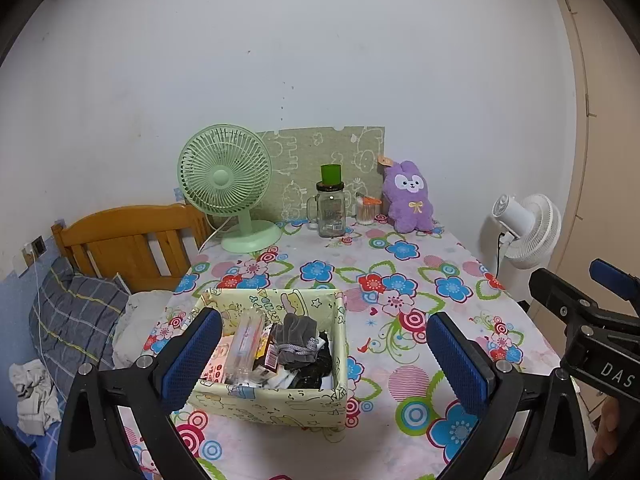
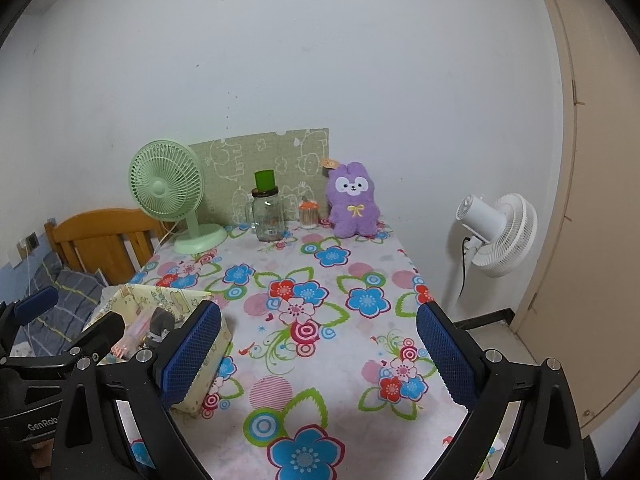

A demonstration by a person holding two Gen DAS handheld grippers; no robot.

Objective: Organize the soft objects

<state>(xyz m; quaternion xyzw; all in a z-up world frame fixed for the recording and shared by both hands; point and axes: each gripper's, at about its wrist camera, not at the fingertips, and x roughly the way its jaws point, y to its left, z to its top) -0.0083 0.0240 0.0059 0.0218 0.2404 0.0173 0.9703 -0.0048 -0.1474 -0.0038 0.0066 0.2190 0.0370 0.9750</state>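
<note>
A pale wall (image 2: 320, 60) backs a table under a flowered cloth (image 2: 320, 280), with a wooden bed headboard (image 1: 132, 240) at its left and a white fan (image 2: 496, 232) at its right. Along the far edge stand a green fan (image 1: 224, 184), a purple plush rabbit (image 1: 408, 198) and a glass jar (image 1: 331, 212). Near the front, the yellow fabric box (image 1: 280, 400) holds grey gloves (image 1: 298, 338). The left gripper (image 1: 324, 356) and right gripper (image 2: 318, 356) hover wide open, empty.

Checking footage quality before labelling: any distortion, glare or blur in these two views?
Left wrist view: strong fisheye bending, dark corner vignette, even soft light, no glare; storage box sharp. Right wrist view: same curvature, door edge bowed, purple plush slightly soft.
</note>
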